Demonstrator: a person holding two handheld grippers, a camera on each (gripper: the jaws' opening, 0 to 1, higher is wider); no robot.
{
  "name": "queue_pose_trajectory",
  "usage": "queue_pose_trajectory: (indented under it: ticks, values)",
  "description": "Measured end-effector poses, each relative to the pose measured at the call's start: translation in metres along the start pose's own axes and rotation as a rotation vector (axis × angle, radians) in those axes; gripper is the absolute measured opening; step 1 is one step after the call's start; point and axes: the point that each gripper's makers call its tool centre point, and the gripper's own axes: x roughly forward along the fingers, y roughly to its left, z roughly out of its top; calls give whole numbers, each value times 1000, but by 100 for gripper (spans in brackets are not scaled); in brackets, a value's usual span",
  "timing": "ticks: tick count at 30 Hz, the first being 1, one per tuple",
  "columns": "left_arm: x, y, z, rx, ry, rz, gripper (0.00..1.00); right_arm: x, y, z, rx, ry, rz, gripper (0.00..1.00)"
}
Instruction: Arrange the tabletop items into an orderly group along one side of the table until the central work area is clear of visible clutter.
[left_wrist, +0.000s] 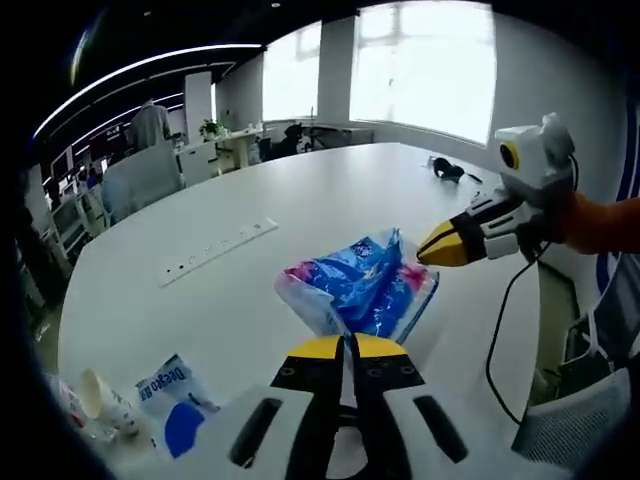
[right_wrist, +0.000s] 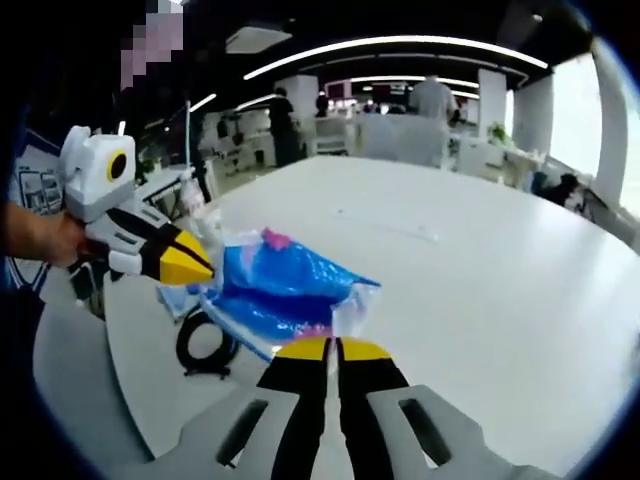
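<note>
The blue plastic pack (left_wrist: 360, 285) lies near the table (left_wrist: 330, 190) edge, between my grippers. Left gripper (left_wrist: 345, 347) and right gripper (right_wrist: 334, 349) both have jaws together, gripping nothing. Risk: a closed-jaw nudge slides the slippery film off the edge, or toward the paper cup (left_wrist: 105, 400).

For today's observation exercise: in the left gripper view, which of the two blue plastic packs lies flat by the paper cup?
The small blue-and-white pack, flat beside the paper cup. The big blue-and-pink pack lies crumpled mid-table.
</note>
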Motion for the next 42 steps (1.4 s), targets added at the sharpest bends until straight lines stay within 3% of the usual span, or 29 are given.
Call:
queue_pose_trajectory:
  ticks: [21,33,42]
  values:
    - [29,23,-9,-12,50,6,2,34,-18,-4,13,41,12,0]
    - [46,38,-6,-29,59,15,2,50,-31,-4,25,55,18,0]
    - [55,41,-10,-34,77,10,2,59,-35,-9,45,64,21,0]
